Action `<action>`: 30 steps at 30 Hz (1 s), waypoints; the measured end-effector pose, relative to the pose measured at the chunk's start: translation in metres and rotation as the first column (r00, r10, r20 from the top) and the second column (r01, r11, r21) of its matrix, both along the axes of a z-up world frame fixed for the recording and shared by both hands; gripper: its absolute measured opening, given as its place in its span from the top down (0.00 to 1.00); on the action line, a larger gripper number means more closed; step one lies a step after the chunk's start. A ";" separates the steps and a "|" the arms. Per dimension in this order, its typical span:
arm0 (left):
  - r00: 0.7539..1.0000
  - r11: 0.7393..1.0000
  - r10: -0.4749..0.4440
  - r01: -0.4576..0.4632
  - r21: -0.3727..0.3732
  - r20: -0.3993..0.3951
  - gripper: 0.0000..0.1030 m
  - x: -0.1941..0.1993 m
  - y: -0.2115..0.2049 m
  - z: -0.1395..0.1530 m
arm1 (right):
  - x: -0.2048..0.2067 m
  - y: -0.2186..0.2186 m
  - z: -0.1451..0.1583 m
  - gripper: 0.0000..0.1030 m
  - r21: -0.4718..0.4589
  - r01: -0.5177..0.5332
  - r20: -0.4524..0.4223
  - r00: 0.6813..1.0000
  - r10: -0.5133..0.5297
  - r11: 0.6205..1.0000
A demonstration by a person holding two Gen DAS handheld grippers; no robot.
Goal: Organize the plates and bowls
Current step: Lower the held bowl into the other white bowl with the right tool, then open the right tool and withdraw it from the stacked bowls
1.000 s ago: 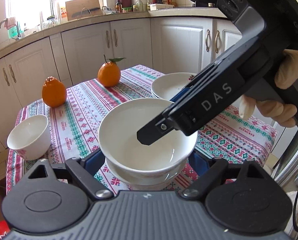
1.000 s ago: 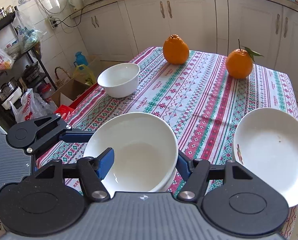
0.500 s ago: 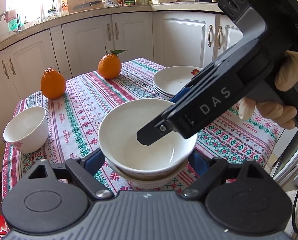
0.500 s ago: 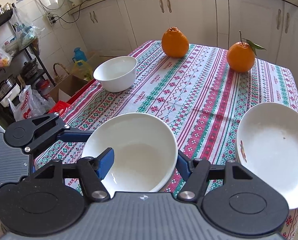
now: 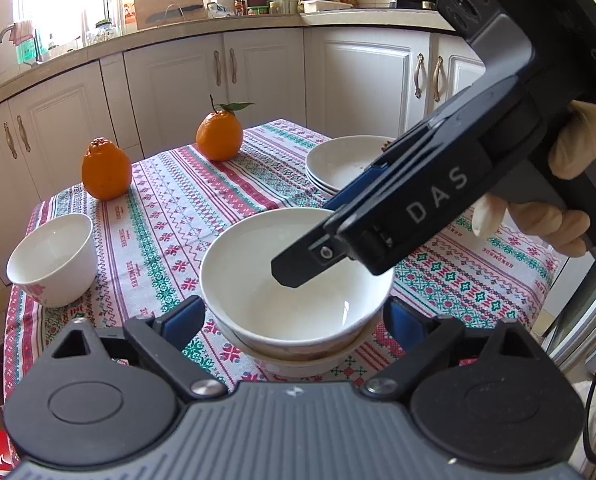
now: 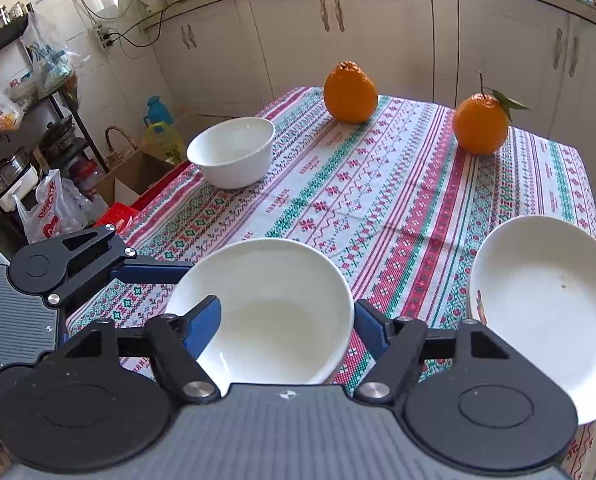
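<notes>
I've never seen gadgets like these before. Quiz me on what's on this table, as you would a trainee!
1. How many oranges stand on the tablecloth?
2. True or false: the small bowl is nested inside the large bowl.
3. What does the large bowl rest on?
A) another white dish beneath it
B) the bare tablecloth
C) an orange

Key: 1. Two. 2. False: the small bowl stands alone near the table's edge. 3. A.
</notes>
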State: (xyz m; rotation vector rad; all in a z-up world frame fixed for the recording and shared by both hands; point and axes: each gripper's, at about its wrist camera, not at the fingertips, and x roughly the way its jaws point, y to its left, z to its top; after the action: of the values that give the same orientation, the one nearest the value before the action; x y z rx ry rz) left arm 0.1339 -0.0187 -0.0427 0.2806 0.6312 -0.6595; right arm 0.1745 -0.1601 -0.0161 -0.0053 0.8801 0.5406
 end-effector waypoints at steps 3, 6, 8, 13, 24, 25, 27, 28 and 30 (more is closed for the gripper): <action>1.000 1.000 -0.002 0.002 -0.003 0.001 0.06 -0.003 0.003 0.002 | -0.003 0.001 0.006 0.07 -0.007 0.001 0.035 0.999 -0.001 1.000; 1.000 1.000 0.002 -0.001 -0.001 0.010 0.06 -0.008 0.007 0.004 | -0.005 0.003 0.010 0.00 -0.014 -0.005 0.057 0.998 0.005 1.000; 1.000 1.000 0.014 -0.014 -0.002 0.018 0.06 -0.011 0.011 0.006 | -0.005 0.005 0.013 0.00 -0.010 -0.013 0.066 0.998 0.013 1.000; 0.997 0.998 0.067 -0.067 -0.006 0.042 0.06 -0.011 0.033 0.012 | -0.004 0.012 0.019 0.00 -0.026 -0.033 0.090 0.995 0.035 0.999; 0.970 0.975 0.224 -0.224 -0.016 0.091 0.06 0.008 0.085 0.017 | 0.009 0.053 0.038 0.00 -0.125 -0.120 0.138 0.981 0.137 0.985; 0.967 0.972 0.234 -0.233 -0.019 0.097 0.06 0.010 0.089 0.017 | 0.011 0.059 0.040 0.00 -0.133 -0.131 0.142 0.979 0.149 0.982; 0.962 0.968 0.251 -0.250 -0.020 0.105 0.06 0.016 0.096 0.016 | 0.017 0.067 0.043 0.00 -0.133 -0.157 0.139 0.975 0.175 0.979; 0.959 0.965 0.261 -0.261 -0.018 0.109 0.06 0.020 0.099 0.016 | 0.020 0.071 0.044 0.00 -0.130 -0.169 0.137 0.973 0.186 0.977; 0.953 0.960 0.281 -0.280 -0.017 0.114 0.06 0.029 0.106 0.015 | 0.026 0.080 0.046 0.00 -0.134 -0.184 0.136 0.970 0.202 0.974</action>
State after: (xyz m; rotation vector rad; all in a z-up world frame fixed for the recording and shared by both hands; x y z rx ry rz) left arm 0.1624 0.0875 -0.0279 0.2210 0.5465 -0.3671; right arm 0.2004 -0.0805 0.0303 -0.2415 0.7693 0.6594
